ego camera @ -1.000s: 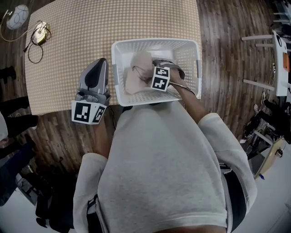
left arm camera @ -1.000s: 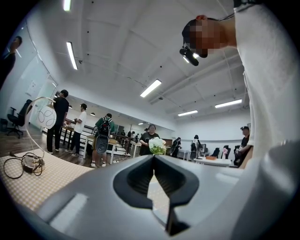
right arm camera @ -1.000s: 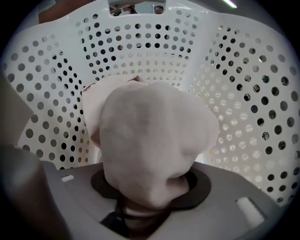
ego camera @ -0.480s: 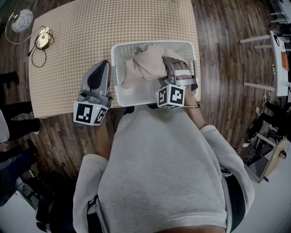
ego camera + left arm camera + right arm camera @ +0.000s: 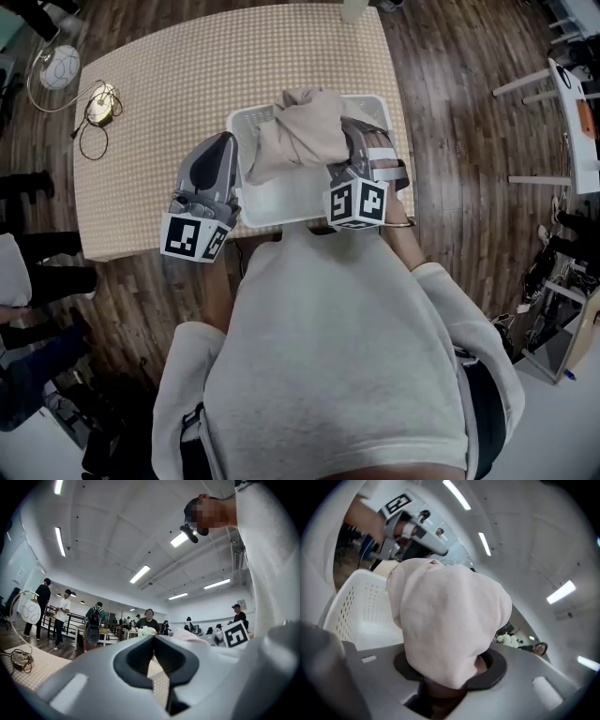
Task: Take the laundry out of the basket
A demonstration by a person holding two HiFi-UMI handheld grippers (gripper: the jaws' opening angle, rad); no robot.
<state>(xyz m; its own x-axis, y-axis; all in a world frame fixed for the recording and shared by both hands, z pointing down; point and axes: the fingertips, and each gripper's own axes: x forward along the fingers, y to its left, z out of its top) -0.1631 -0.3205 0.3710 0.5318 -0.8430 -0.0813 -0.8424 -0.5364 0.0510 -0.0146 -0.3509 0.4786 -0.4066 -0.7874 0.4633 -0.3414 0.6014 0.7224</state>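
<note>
The pale pink laundry hangs bunched above the white basket, most of it clear of the rim, pinched in the right gripper, whose jaws have just been closing on the cloth. The left gripper, jaws together and empty, hovers just beside the basket's left wall. A trailing fold could snag that perforated wall and drag the light basket off the table's near edge, where it stands; a small pinch might also let the cloth slip. The table wears a checked cover, with a cable near its far left corner, over a dark wood floor in a bright room with people beyond
</note>
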